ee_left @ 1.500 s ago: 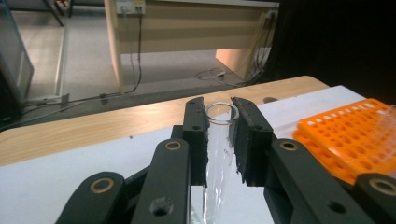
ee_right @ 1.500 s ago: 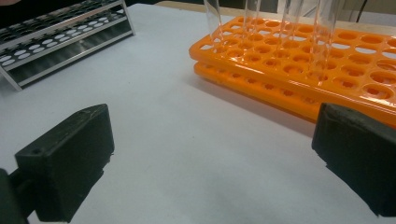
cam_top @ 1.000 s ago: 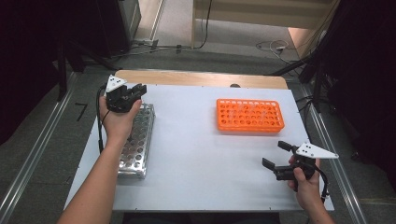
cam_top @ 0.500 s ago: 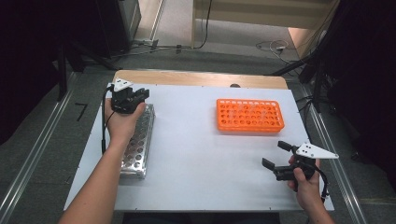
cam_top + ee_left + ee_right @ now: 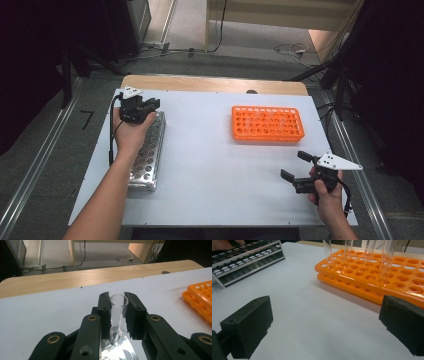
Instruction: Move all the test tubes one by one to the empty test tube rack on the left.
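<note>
In the high view, the left gripper [image 5: 150, 104] is seen at the far end of the metal rack [image 5: 148, 150], which lies along the left side of the white table [image 5: 210, 165]; the hand [image 5: 129, 131] that carries it rests above the rack's far half. An orange rack [image 5: 267, 123] stands on the right half of the table, well apart from the metal rack. The right gripper [image 5: 294, 166] is held near the table's near right corner, its jaws spread wide and pointed towards the left, with nothing between them. In the left gripper view, a clear glass test tube [image 5: 117, 315] is seen pinched between the two black jaws of the left gripper [image 5: 118, 312], whose pads are pressed against its sides; the tube stands upright, its open mouth at the top and its rounded base just at the holes of the metal rack [image 5: 117, 350] below. The edge of the orange rack [image 5: 200, 300] is seen at the right. In the right gripper view, the jaws of the right gripper [image 5: 324, 322] are spread far apart over bare table, with nothing held. Beyond them the orange rack [image 5: 372, 277] is seen with several clear tubes [image 5: 327, 250] standing in its holes, and the metal rack [image 5: 244, 262] lies at the upper left.
</note>
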